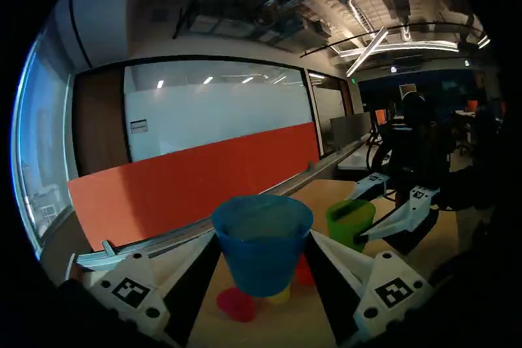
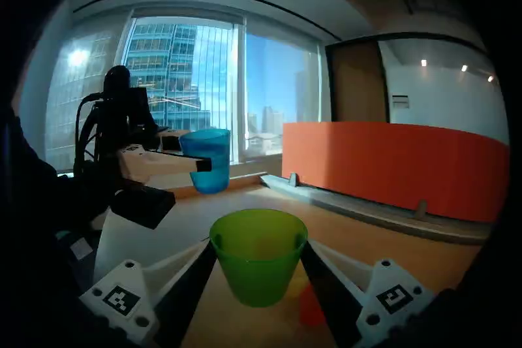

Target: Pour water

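**A:** Where do the cups stand?

**B:** Both are held above the table (image 2: 385,243). The left gripper (image 1: 263,237) pinches the blue cup (image 1: 263,256), one finger pressed against each side of its wall. The right gripper (image 2: 259,247) pinches the green cup (image 2: 259,269) the same way. Both cups are upright.

**A:** How close are they?

**B:** Near, but apart. In the left gripper view the green cup sits to the right of the blue one and a little beyond it. In the right gripper view the blue cup is off to the left and farther out, in front of the window (image 2: 183,67).

**A:** Which one has the water?

**B:** I cannot tell. Neither view looks far enough into a cup to show a water line.

**A:** So which step is this?

**B:** I'd call it the lead-in to the pour. The cups are raised and gripped, and no tilt has begun.

**A:** What does the next move need?

**B:** One rim has to come over the other cup's mouth. The receiving cup should be level and steady while the other tips slowly. These cups taper, so a tilted one could slide in the grip, and the squeeze must be firm. A red cup (image 1: 236,303) lies on the table under the blue cup, so a spill would likely land around it.
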